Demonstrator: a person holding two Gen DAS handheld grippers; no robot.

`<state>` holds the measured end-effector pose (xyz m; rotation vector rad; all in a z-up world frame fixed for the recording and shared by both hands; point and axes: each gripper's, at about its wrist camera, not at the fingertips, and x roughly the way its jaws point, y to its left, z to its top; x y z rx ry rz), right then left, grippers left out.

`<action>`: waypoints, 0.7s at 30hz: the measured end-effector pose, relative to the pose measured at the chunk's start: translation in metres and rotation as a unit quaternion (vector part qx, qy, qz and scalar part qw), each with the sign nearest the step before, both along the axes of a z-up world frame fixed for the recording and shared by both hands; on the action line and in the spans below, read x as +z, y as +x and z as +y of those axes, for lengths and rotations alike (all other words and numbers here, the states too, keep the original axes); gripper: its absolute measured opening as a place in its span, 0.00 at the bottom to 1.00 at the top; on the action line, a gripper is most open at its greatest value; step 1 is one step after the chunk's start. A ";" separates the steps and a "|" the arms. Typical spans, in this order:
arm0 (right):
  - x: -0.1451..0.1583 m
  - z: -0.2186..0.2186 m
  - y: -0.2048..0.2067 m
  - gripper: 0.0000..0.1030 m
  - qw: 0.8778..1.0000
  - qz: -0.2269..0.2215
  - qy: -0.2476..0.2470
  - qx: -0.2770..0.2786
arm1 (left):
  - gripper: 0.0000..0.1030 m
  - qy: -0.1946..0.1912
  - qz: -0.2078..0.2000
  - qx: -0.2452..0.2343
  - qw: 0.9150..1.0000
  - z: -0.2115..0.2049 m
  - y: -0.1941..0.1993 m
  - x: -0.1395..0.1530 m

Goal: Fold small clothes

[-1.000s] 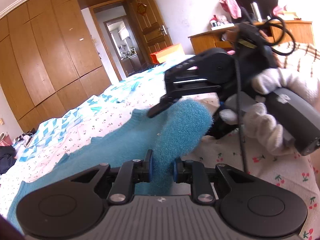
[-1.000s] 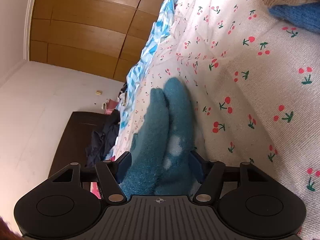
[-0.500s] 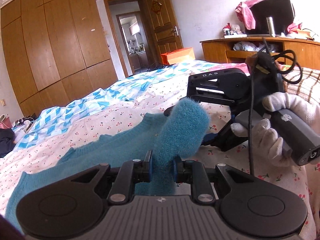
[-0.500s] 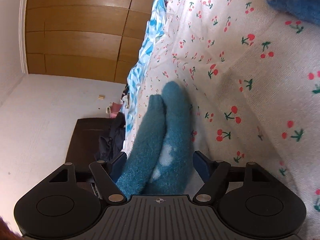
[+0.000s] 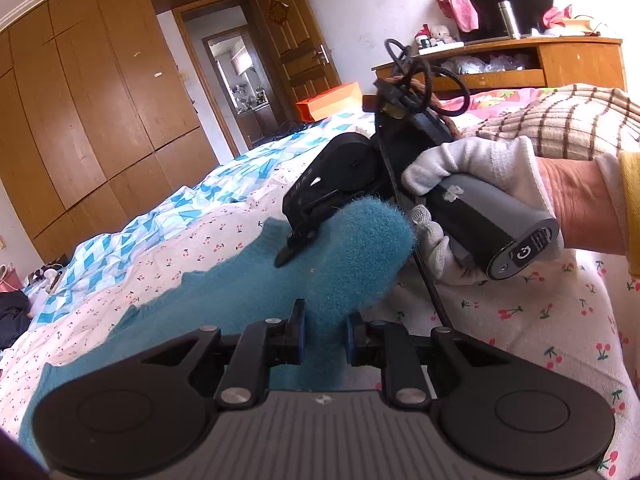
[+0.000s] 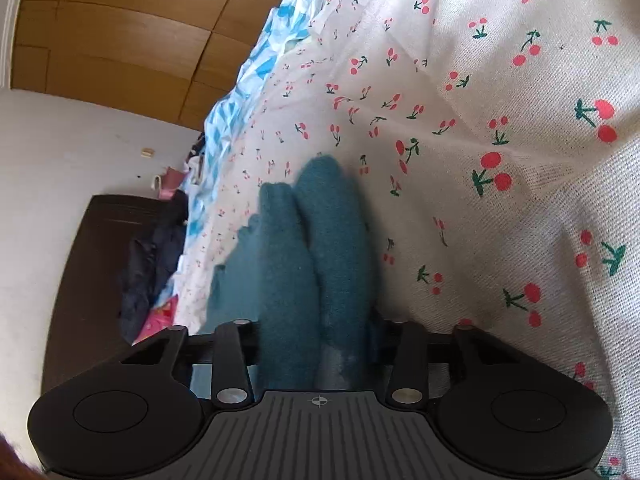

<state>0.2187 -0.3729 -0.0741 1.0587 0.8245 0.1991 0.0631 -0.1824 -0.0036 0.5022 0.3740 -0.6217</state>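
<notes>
A fuzzy teal sweater [image 5: 224, 296] lies spread on the cherry-print bedsheet [image 5: 520, 320]. My left gripper [image 5: 324, 332] is shut on a raised fold of it. In that view a white-gloved hand [image 5: 472, 168] holds the right gripper over the same fold, one black finger [image 5: 296, 246] resting on the fabric. In the right wrist view, two upright teal folds [image 6: 320, 240] fill the gap of my right gripper [image 6: 316, 336]. Its jaws are closing, and both pads touch the fabric.
A blue-and-white quilt [image 5: 200, 208] lies farther along the bed. A striped knitted cloth [image 5: 560, 120] sits at the right. Wooden wardrobes [image 5: 100, 120], an open door, an orange box [image 5: 328, 100] and a cluttered dresser [image 5: 540, 72] stand behind. Dark furniture [image 6: 92, 260] stands beside the bed.
The right gripper's jaws have narrowed from wide apart to tight against the teal folds, and it has tilted and shifted over the fold. The left gripper keeps its hold.
</notes>
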 end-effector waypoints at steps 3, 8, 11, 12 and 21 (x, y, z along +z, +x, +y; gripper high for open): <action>-0.001 0.000 -0.009 0.30 1.000 -0.003 0.006 -0.012 | 0.25 -0.004 -0.003 0.001 1.000 0.001 -0.003 0.001; -0.002 0.001 -0.012 0.30 1.000 0.001 0.004 -0.019 | 0.25 -0.005 -0.005 -0.015 1.000 -0.002 -0.007 0.001; -0.001 -0.001 -0.010 0.30 1.000 0.004 0.004 -0.018 | 0.25 -0.003 -0.001 -0.042 0.999 -0.002 -0.003 0.003; -0.001 0.000 -0.008 0.30 1.000 0.005 0.004 -0.017 | 0.25 -0.003 0.002 -0.048 0.999 0.000 -0.002 0.003; -0.001 -0.002 -0.008 0.30 1.000 0.005 -0.003 -0.001 | 0.25 -0.019 -0.045 -0.171 0.984 0.026 -0.049 0.031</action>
